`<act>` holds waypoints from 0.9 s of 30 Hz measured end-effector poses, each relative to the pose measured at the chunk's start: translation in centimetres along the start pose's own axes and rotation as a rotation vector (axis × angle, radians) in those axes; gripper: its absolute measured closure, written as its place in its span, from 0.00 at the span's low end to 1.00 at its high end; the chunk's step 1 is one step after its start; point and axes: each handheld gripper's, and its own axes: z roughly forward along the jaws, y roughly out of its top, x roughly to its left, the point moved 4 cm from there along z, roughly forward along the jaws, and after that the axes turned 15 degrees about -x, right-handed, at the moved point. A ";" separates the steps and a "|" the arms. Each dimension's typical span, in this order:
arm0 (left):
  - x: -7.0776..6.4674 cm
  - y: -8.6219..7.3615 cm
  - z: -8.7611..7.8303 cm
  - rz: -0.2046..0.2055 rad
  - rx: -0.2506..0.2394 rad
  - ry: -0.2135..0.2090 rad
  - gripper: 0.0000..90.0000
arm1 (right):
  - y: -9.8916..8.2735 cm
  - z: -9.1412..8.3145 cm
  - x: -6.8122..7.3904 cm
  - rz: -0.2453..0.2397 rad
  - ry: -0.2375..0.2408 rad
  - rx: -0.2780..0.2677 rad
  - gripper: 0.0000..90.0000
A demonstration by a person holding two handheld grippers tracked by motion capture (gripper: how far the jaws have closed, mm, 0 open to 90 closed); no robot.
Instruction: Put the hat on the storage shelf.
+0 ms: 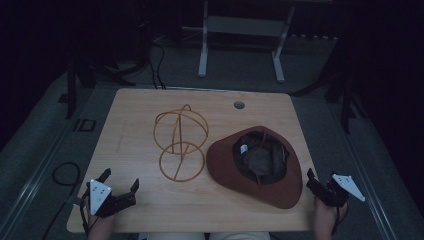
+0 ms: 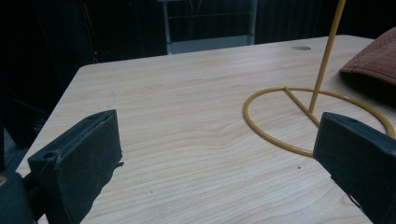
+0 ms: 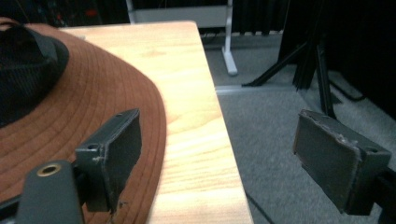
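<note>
Both grippers (image 1: 120,184) (image 1: 320,184) gape — hat (image 1: 260,187) overhangs table (image 1: 140,210).

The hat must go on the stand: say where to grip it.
Grip the brown wide-brimmed hat by its flat brim at the near right edge, coming in level from the right with the right gripper. It lies crown down, so the brim overhangs there beside the open jaws.

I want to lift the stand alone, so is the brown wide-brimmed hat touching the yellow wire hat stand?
Cannot tell. In the high view the brown wide-brimmed hat sits right against the yellow wire hat stand base ring, no plain gap or contact.
</note>
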 end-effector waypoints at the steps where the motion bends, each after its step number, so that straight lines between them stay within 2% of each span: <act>1: 0.0 0.0 0.0 0.000 0.000 0.000 0.02 | 0.0 0.0 0.0 -0.002 -0.002 0.000 0.17; 5: 0.1 0.1 0.1 -0.007 -0.005 0.011 0.02 | -0.1 0.0 0.1 -0.010 -0.005 0.014 0.18; 10: 0.2 0.1 0.1 -0.022 -0.001 0.007 0.02 | -0.1 0.0 0.2 -0.017 0.012 0.039 0.18; 14: 0.1 0.1 0.0 -0.013 0.003 0.009 0.02 | -0.3 0.1 0.5 -0.029 0.036 0.088 0.18; 17: 0.1 0.2 0.0 -0.014 0.007 0.007 0.02 | 0.1 0.3 1.3 -0.039 0.090 0.145 0.18; 19: 0.1 0.1 0.0 -0.018 0.011 0.005 0.02 | 0.6 0.4 1.7 -0.049 0.099 0.153 0.18; 24: 0.1 0.0 0.0 -0.025 0.014 0.002 0.02 | 3.2 0.5 2.9 -0.015 0.184 0.159 0.18; 26: 0.1 0.0 0.0 -0.029 0.013 0.004 0.02 | 3.9 0.6 3.3 -0.020 0.201 0.170 0.18; 27: 0.1 0.1 0.0 -0.029 0.012 0.004 0.02 | 4.4 0.7 3.6 -0.031 0.225 0.169 0.18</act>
